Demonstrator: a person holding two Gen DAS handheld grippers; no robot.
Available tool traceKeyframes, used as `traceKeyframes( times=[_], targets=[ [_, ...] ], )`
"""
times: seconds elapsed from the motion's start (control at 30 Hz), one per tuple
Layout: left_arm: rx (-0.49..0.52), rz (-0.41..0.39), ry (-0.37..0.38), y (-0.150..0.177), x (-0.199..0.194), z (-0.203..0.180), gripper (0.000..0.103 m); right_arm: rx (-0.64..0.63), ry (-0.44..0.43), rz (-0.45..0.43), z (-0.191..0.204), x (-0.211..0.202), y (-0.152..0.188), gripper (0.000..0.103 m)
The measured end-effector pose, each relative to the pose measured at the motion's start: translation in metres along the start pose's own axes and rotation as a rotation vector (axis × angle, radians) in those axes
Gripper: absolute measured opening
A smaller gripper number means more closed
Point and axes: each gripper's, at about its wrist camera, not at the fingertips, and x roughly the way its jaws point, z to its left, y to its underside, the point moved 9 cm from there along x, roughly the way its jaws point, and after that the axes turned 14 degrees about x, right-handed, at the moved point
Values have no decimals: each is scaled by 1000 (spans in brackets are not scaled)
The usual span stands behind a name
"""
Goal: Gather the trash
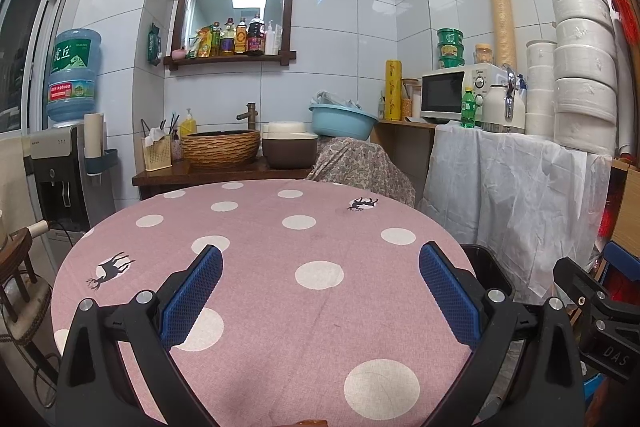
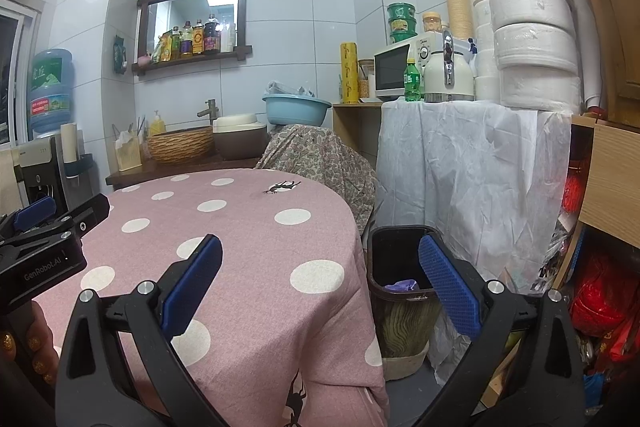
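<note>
Purple crumpled trash [image 2: 400, 285] lies inside the dark bin [image 2: 376, 267].

My round table [image 1: 280, 307] wears a pink cloth with white dots and deer prints [image 1: 362, 203]; I see nothing else lying on it.

In the left wrist view the bin [image 1: 490, 267] is mostly hidden behind the desk [image 1: 280, 251] edge and the left tool's right finger, so its contents cannot be seen. In the right wrist view a purple scrap [image 2: 400, 285] lies inside the bin, too crumpled to identify. The desk's near edge is cut off below.
</note>
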Motion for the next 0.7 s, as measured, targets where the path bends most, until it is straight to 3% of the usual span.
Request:
traceKeyframes(
  times=[0.7],
  targets=[
    [-6,23,7,3,0,-2,98,7,5,5,-7,1,1,97]
  ],
)
